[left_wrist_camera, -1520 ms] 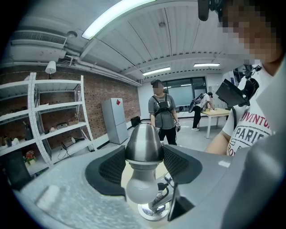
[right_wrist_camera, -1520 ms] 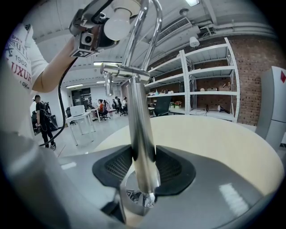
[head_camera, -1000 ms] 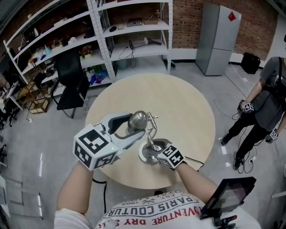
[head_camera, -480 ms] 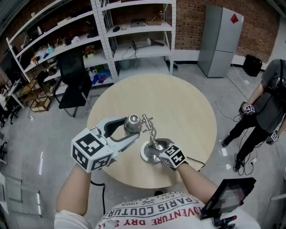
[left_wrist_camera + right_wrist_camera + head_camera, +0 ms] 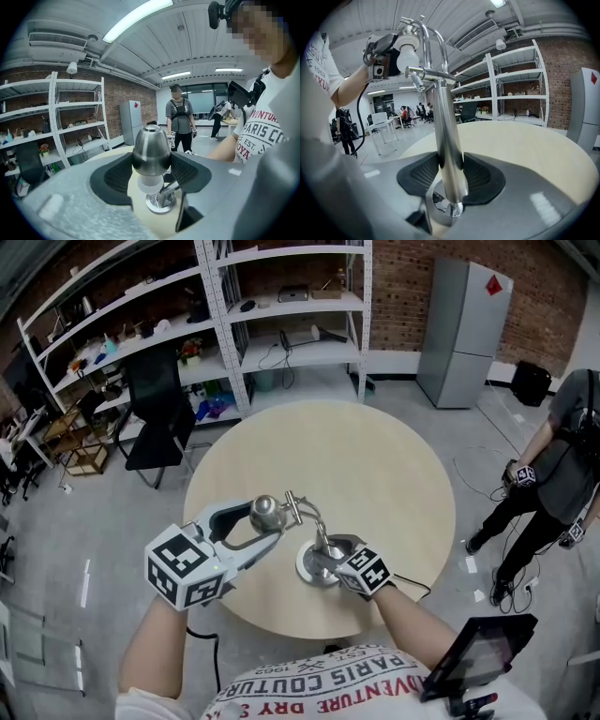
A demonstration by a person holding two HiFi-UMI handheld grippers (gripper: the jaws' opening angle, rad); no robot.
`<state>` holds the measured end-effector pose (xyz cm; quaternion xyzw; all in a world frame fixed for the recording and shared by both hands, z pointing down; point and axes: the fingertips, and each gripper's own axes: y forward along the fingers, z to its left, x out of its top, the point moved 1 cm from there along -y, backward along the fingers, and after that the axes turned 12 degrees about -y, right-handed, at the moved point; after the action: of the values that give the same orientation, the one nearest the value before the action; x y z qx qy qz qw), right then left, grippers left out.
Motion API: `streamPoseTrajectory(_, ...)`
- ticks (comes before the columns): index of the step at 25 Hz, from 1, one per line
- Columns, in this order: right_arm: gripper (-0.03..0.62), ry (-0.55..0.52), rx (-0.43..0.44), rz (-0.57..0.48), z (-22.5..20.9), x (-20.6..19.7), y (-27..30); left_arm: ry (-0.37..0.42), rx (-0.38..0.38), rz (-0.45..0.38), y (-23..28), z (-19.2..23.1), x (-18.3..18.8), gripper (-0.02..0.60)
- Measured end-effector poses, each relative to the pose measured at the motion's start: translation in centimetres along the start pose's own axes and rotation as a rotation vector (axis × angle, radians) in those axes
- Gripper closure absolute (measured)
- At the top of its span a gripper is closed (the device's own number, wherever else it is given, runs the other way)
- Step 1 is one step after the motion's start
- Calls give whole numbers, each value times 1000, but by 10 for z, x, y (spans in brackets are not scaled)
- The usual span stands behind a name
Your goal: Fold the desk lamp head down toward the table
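— Where is the lamp (image 5: 314, 538)?
— Near the tabletop's (image 5: 375, 456) edge closest to the person. The left gripper (image 5: 151, 168) clamps the head (image 5: 150, 149) between both pads.
— And the right gripper (image 5: 451, 176)?
— Clenched on the pole (image 5: 446, 140), just above the base (image 5: 303, 567).

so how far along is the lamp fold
Done: both grips are set. The right gripper is clamped on the lamp's upright post just above the base, and the left gripper is closed on the lamp head.
In hand: the head, held ready to swing on its jointed arm.
Left: most of the fold. In the right gripper view the head sits up at the top of the arm, well clear of the table.
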<state>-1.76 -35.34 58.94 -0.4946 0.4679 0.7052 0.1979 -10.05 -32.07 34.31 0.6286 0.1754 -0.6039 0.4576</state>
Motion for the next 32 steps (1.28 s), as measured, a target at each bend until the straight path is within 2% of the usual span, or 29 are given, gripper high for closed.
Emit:
streamPoseTrajectory(12,430,4,-8,-22,-3,0,-4,-58,34,-16,-13,11,-25,334)
streamPoseTrajectory(18,430,9,-4,-21,3,-2,-2,-94,59,-7,-23,18,-49,334)
streamPoseTrajectory(32,428,20,0,-34,-2,0,-4,-168,46,-30,-25,32,-86,334)
